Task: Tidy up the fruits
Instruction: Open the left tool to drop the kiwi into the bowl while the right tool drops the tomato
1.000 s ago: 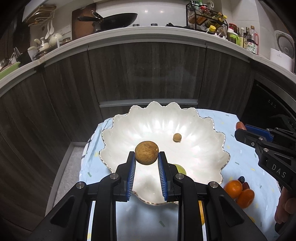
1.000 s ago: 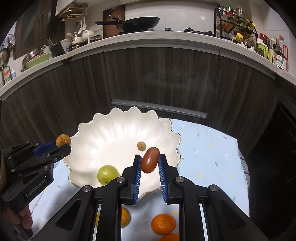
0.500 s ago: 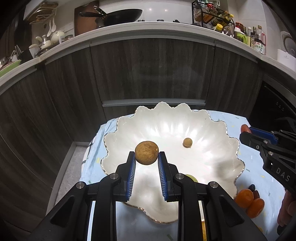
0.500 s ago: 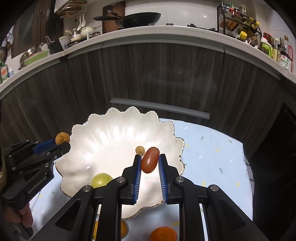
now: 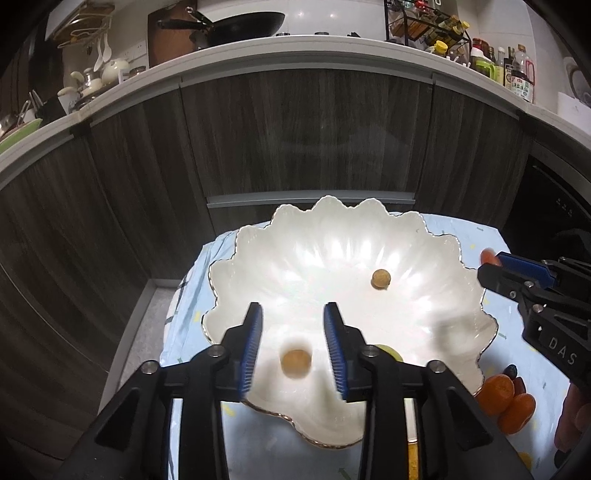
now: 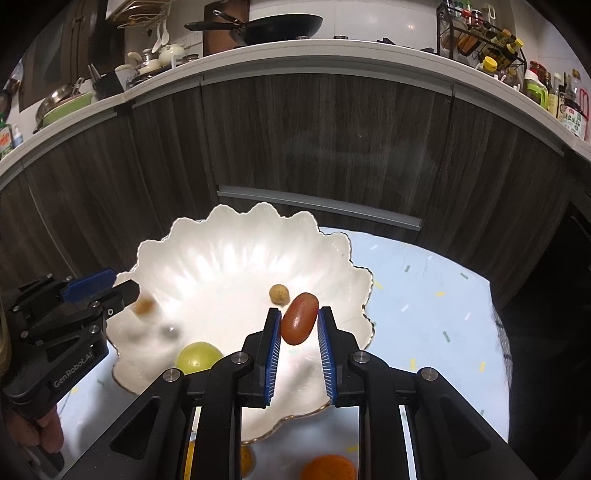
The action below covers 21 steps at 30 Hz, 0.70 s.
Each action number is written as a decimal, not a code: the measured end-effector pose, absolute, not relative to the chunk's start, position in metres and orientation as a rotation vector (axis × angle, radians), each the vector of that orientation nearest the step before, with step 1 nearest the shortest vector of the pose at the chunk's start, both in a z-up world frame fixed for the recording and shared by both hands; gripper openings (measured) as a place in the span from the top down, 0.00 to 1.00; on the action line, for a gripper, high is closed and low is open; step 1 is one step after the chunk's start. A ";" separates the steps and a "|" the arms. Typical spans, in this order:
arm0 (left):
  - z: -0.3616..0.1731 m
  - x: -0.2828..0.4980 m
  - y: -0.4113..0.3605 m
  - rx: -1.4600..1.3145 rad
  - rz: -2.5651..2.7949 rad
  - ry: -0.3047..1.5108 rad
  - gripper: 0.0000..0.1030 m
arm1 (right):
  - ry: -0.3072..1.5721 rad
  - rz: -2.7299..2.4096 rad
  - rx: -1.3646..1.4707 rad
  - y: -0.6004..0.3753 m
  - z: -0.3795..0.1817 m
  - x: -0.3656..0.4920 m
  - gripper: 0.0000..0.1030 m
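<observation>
While we hold both grippers over the white scalloped bowl (image 5: pixel 332 243), which sits on a pale blue cloth (image 6: pixel 436 295) spread over a small table, we see dark wood cabinet fronts (image 5: pixel 295 140) rising close behind it and a curved counter (image 5: pixel 295 48) above them crowded with a black pan (image 5: pixel 240 26), a bottle rack (image 5: pixel 424 22) and dishes. Inside the bowl lie a small tan fruit (image 5: pixel 381 278) toward its far right side and a green fruit (image 6: pixel 197 358) near its front rim, half hidden behind our fingers. On the cloth off the bowl's near right edge lie orange fruits (image 5: pixel 506 397) with a dark berry (image 5: pixel 511 370) touching them. Nothing stands between the grippers and the bowl. Our left gripper (image 5: pixel 291 347) has its jaws opening, moderately apart, and the round brown fruit (image 5: pixel 295 363) appears blurred between and below the blue pads, clear of both, over the bowl's near left part. Our right gripper (image 6: pixel 299 332) has its jaws opening too, still narrow, with the reddish oval fruit (image 6: pixel 300 319) between the pads; we cannot tell whether the pads still press on it. It hangs above the bowl's near right part.
</observation>
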<state>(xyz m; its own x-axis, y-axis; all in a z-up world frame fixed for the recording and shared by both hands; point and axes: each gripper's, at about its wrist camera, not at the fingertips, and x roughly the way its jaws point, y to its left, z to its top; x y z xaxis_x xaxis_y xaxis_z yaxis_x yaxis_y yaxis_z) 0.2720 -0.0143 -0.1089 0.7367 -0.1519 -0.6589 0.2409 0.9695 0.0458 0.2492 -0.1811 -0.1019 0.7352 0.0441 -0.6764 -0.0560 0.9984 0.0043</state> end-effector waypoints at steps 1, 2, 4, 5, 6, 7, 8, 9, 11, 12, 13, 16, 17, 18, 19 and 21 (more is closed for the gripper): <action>-0.108 0.271 -0.015 0.134 -0.215 0.710 0.63 | 0.737 0.051 -0.016 -0.181 -0.101 0.248 0.67; -0.108 0.271 -0.015 0.136 -0.214 0.708 0.61 | 0.732 0.047 -0.017 -0.181 -0.100 0.247 0.60; -0.107 0.269 -0.016 0.138 -0.213 0.705 0.54 | 0.722 0.040 -0.017 -0.183 -0.098 0.245 0.55; -0.105 0.268 -0.016 0.139 -0.210 0.700 0.53 | 0.719 0.037 -0.016 -0.183 -0.097 0.244 0.54; -0.105 0.267 -0.016 0.140 -0.208 0.697 0.51 | 0.715 0.035 -0.016 -0.184 -0.096 0.243 0.53; -0.103 0.266 -0.016 0.140 -0.207 0.694 0.47 | 0.712 0.033 -0.016 -0.184 -0.094 0.241 0.51; -0.102 0.264 -0.016 0.139 -0.205 0.690 0.45 | 0.708 0.031 -0.016 -0.184 -0.093 0.240 0.50; -0.100 0.262 -0.016 0.138 -0.203 0.687 0.43 | 0.702 0.028 -0.015 -0.185 -0.091 0.238 0.49; -0.098 0.259 -0.016 0.139 -0.202 0.682 0.43 | 0.688 0.020 -0.011 -0.186 -0.087 0.235 0.47; -0.096 0.257 -0.017 0.137 -0.205 0.681 0.43 | 0.684 0.017 -0.009 -0.187 -0.085 0.233 0.47; -0.095 0.255 -0.017 0.137 -0.208 0.679 0.43 | 0.682 0.016 -0.009 -0.188 -0.084 0.231 0.46; -0.090 0.249 -0.018 0.137 -0.213 0.672 0.42 | 0.675 0.010 -0.007 -0.191 -0.079 0.225 0.46; -0.089 0.247 -0.019 0.136 -0.214 0.671 0.42 | 0.674 0.009 -0.007 -0.192 -0.078 0.223 0.46; -0.087 0.245 -0.020 0.137 -0.217 0.668 0.42 | 0.672 0.006 -0.006 -0.194 -0.076 0.221 0.46; -0.086 0.242 -0.020 0.138 -0.220 0.666 0.42 | 0.669 0.002 -0.005 -0.195 -0.075 0.218 0.46; -0.083 0.237 -0.023 0.142 -0.226 0.660 0.42 | 0.666 -0.002 -0.001 -0.197 -0.072 0.214 0.46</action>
